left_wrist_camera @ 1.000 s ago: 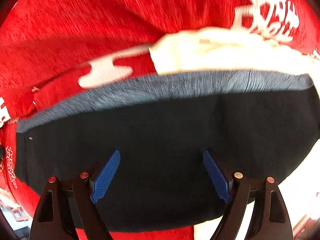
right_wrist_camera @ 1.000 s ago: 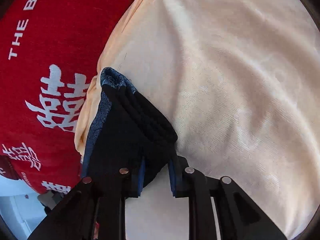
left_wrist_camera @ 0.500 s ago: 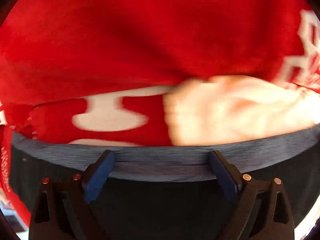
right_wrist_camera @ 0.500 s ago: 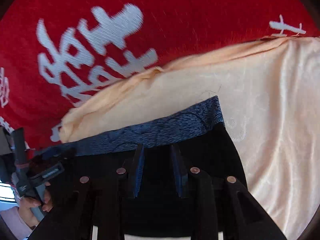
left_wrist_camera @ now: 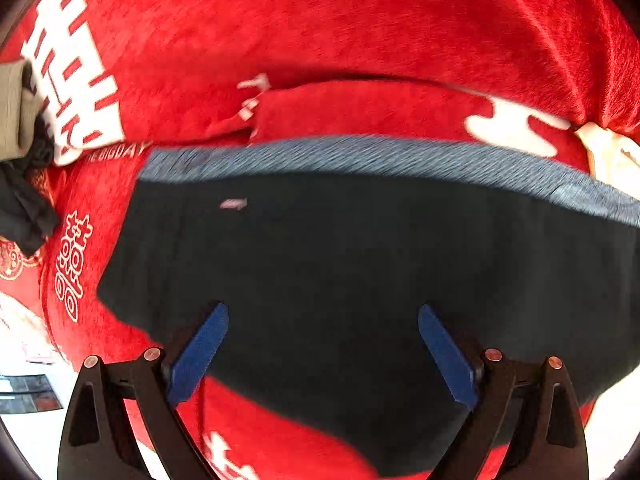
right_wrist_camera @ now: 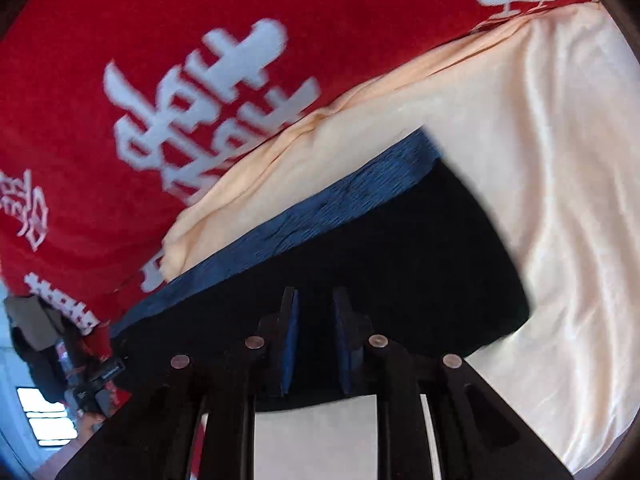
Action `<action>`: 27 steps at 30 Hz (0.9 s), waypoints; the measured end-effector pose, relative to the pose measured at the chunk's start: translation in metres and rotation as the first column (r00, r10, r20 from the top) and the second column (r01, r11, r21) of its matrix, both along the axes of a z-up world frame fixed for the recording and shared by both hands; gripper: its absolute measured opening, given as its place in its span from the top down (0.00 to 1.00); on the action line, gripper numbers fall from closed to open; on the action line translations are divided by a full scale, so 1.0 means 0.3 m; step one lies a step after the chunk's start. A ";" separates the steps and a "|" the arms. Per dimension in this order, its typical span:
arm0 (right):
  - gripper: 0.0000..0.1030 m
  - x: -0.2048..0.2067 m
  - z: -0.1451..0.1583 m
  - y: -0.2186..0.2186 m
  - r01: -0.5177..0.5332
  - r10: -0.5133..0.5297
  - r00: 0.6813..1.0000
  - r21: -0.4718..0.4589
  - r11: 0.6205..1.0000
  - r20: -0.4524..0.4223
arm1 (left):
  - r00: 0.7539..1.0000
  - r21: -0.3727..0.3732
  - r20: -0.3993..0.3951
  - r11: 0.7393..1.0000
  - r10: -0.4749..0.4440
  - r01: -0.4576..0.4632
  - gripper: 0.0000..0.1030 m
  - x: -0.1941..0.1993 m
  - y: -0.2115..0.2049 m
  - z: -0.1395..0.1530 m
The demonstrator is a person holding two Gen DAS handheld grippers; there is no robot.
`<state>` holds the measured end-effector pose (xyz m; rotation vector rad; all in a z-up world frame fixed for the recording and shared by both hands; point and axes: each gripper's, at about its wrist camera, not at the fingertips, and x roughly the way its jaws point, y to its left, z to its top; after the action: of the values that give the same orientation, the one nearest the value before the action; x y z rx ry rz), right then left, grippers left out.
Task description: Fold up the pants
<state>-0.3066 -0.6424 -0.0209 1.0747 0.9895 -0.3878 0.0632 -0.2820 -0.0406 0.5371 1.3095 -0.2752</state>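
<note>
The black pants (left_wrist_camera: 360, 264) with a blue-grey waistband (left_wrist_camera: 360, 156) lie spread on the red blanket (left_wrist_camera: 360, 40). My left gripper (left_wrist_camera: 322, 309) hovers over their near part, wide open, with nothing between its pads. In the right wrist view the pants' other end (right_wrist_camera: 420, 248) rests on a cream cloth (right_wrist_camera: 540, 160). My right gripper (right_wrist_camera: 315, 293) sits just above the black cloth. Its jaws are opening, only a narrow gap apart. The blue inner faces of the pads show bare and no cloth looks pinched.
The blanket (right_wrist_camera: 120, 40) carries large white characters. Dark garments (left_wrist_camera: 24, 208) and a grey-beige piece (left_wrist_camera: 12, 108) lie at its left edge. A corner of the cream cloth (left_wrist_camera: 612, 156) shows at right. A hand on a dark gripper body (right_wrist_camera: 96, 372) appears at lower left, by pale floor.
The left gripper swept sideways along the pants, bringing the waistband's left end into view, and its jaws widened. The right gripper rolled and pulled back from the waistband corner, which lies flat on the cream cloth.
</note>
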 end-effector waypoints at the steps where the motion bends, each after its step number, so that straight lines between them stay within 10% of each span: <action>1: 0.69 0.038 -0.001 0.104 -0.034 0.032 0.999 0.047 0.998 0.030 | 1.000 -0.011 -0.001 1.000 -0.006 0.006 0.06 -0.027 0.048 0.008; 6: 0.58 0.256 -0.087 0.594 -0.180 0.111 0.973 0.367 0.912 0.201 | 0.997 -0.017 0.048 0.998 -0.063 0.064 0.06 0.121 0.167 0.019; 11: 0.58 0.434 -0.233 0.901 -0.189 0.087 0.971 0.489 0.851 0.224 | 0.993 0.124 0.094 0.990 -0.077 0.065 0.06 0.305 0.386 -0.139; 15: 0.58 0.464 -0.287 0.990 -0.153 0.036 0.972 0.510 0.846 0.232 | 1.000 -0.040 0.019 0.999 -0.019 0.020 0.00 0.340 0.516 -0.178; 23: 0.58 0.573 -0.306 0.996 -0.138 0.034 0.978 0.507 0.851 0.208 | 0.998 -0.092 0.002 0.994 -0.055 0.055 0.00 0.349 0.559 -0.195; 27: 0.91 0.616 -0.288 0.985 -0.109 0.046 0.989 0.474 0.874 0.141 | 0.994 -0.073 0.008 0.992 -0.107 0.108 0.00 0.336 0.598 -0.203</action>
<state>-0.1219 -0.3468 -0.1073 1.4832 1.0388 0.0023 0.1641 -0.1026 -0.1013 0.5464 1.2630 -0.4094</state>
